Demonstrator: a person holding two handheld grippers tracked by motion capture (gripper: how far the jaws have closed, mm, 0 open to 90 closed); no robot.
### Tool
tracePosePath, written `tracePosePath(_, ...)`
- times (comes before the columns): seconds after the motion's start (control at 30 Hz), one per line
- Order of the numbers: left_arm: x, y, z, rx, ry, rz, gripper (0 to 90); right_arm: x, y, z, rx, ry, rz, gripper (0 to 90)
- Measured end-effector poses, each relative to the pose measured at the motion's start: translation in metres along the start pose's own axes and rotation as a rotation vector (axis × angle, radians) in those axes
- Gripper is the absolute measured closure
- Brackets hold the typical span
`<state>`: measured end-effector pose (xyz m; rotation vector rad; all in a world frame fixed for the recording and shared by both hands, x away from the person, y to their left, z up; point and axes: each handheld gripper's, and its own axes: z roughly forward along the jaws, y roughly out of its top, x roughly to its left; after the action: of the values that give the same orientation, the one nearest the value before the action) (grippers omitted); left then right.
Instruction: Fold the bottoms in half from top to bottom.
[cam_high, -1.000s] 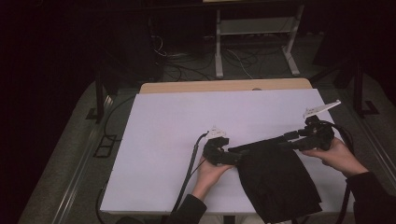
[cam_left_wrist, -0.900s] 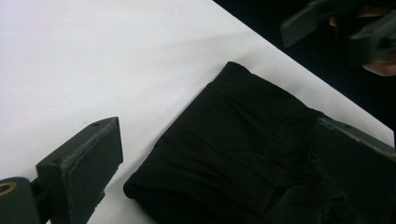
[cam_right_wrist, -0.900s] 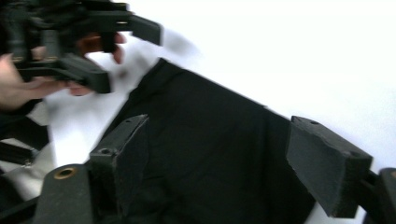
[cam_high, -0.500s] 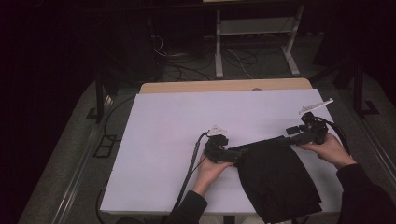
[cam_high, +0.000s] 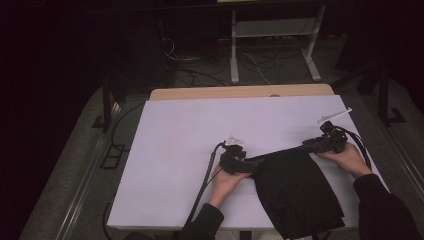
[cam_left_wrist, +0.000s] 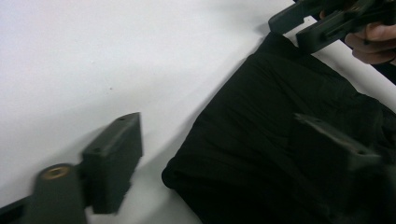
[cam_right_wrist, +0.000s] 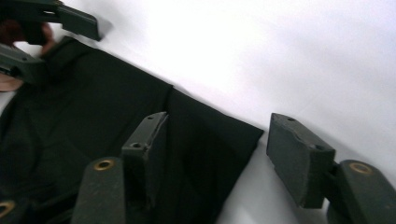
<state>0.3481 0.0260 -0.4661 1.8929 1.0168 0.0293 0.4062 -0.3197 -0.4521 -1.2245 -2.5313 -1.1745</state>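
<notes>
The black cloth (cam_high: 297, 187) lies at the lower right of the high view, on the white counter (cam_high: 200, 135), its lower end at the counter's near edge or perhaps just over it; the dim light makes that hard to tell. Its upper edge runs as a line between the two grippers. A second ago the right gripper (cam_high: 312, 146) sat higher and further right; it has since come down and in toward the cloth's upper right corner. In its own view its jaws stand wide, straddling that corner. The left gripper (cam_high: 248, 164) has stayed at the upper left corner, jaws also wide, gripping nothing. Both corners look released, so the spreading seems finished.
</notes>
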Motion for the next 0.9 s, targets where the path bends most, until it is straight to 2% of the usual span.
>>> tracePosePath(0.07,0.001,0.000,0.001,0.004,-0.014,-0.003,33.6,-0.002,-0.001,0.002,0.000,0.000,-0.005,46.2)
tracePosePath(0.2,0.002,0.000,0.003,0.020,-0.006,-0.023,54.2,-0.004,0.000,0.005,-0.012,0.027,-0.010,60.2)
tracePosePath(0.27,0.003,0.000,0.003,0.027,-0.004,-0.032,64.0,-0.005,-0.001,0.007,-0.004,0.053,-0.013,69.7)
tracePosePath(0.33,0.005,0.000,0.004,0.042,-0.028,-0.049,72.3,-0.006,-0.002,0.009,0.004,0.064,-0.012,80.3)
tracePosePath(0.4,0.006,0.000,0.004,0.044,-0.035,-0.046,80.3,-0.006,-0.002,0.010,0.004,0.063,-0.004,82.9)
tracePosePath(0.53,0.001,0.001,0.002,0.022,-0.015,0.008,83.7,-0.003,-0.003,0.006,-0.005,0.052,0.007,84.0)
tracePosePath(0.73,-0.004,0.005,-0.010,-0.009,-0.011,0.059,84.5,0.000,-0.004,0.000,-0.035,0.036,0.021,84.2)
tracePosePath(0.9,-0.006,0.012,-0.021,0.015,-0.006,0.093,84.7,0.007,0.001,-0.003,-0.062,0.039,0.028,84.4)
